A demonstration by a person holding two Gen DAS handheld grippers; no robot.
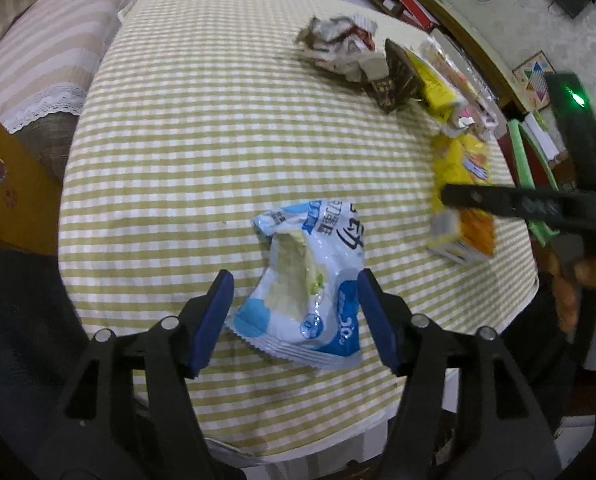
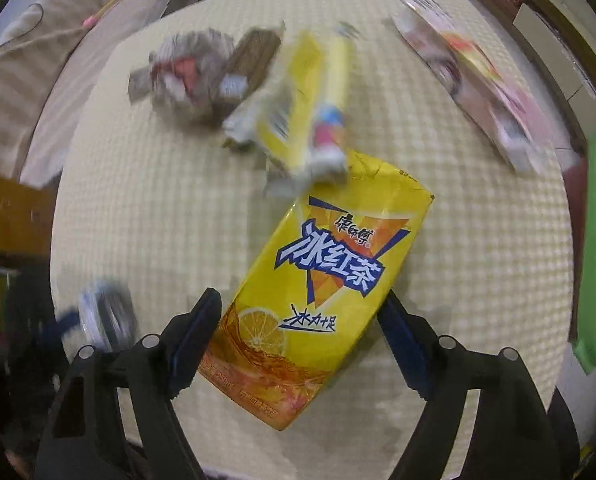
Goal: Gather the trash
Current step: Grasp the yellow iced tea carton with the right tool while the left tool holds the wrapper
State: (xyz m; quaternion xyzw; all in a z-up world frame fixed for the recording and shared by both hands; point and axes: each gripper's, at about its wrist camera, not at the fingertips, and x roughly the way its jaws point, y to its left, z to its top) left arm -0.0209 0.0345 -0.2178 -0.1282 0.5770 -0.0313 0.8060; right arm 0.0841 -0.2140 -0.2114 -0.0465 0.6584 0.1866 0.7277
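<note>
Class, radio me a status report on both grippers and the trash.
Left gripper open, jaws astride blue-and-white wrapper. Right gripper open, jaws flanking yellow drink carton lying flat on the tablecloth. Nothing blocking; more trash further back.

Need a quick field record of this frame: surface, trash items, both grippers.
surface: green-and-white checked tablecloth
left gripper: open, straddling a crumpled blue-and-white plastic snack wrapper that lies on the cloth
right gripper: open, pads either side of a yellow iced-tea drink carton, contact unclear
other trash: crumpled grey-and-red paper wad; brown wrapper; flattened yellow carton
table edge: pink printed flat pack
</note>
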